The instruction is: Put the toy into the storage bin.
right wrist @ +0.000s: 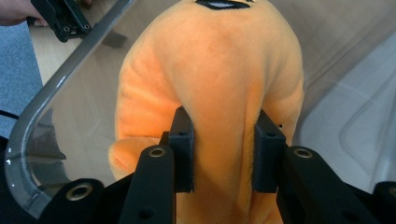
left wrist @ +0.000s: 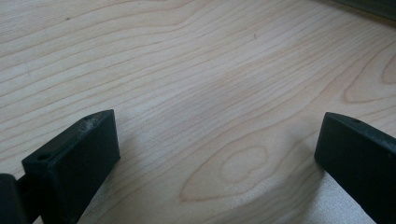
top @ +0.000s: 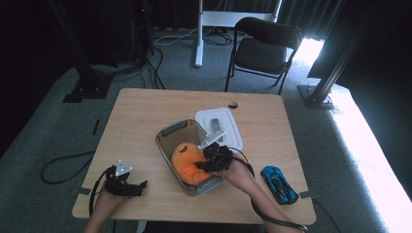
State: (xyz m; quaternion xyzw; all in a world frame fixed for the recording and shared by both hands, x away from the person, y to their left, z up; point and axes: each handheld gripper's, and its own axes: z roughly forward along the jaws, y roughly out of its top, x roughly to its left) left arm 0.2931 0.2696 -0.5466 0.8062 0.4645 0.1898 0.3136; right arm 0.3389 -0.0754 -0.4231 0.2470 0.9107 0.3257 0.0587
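Soft orange plush toy point(right wrist: 233, 84) pinched in right claw point(right wrist: 224, 149), inside clear bin point(top: 167, 141).

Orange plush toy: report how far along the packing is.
Done: the lid is off, lying on the table behind the clear bin. In hand: the right gripper is shut on the orange plush toy, inside the bin. Left: release it; the blue toy car is outside; the left gripper is open.
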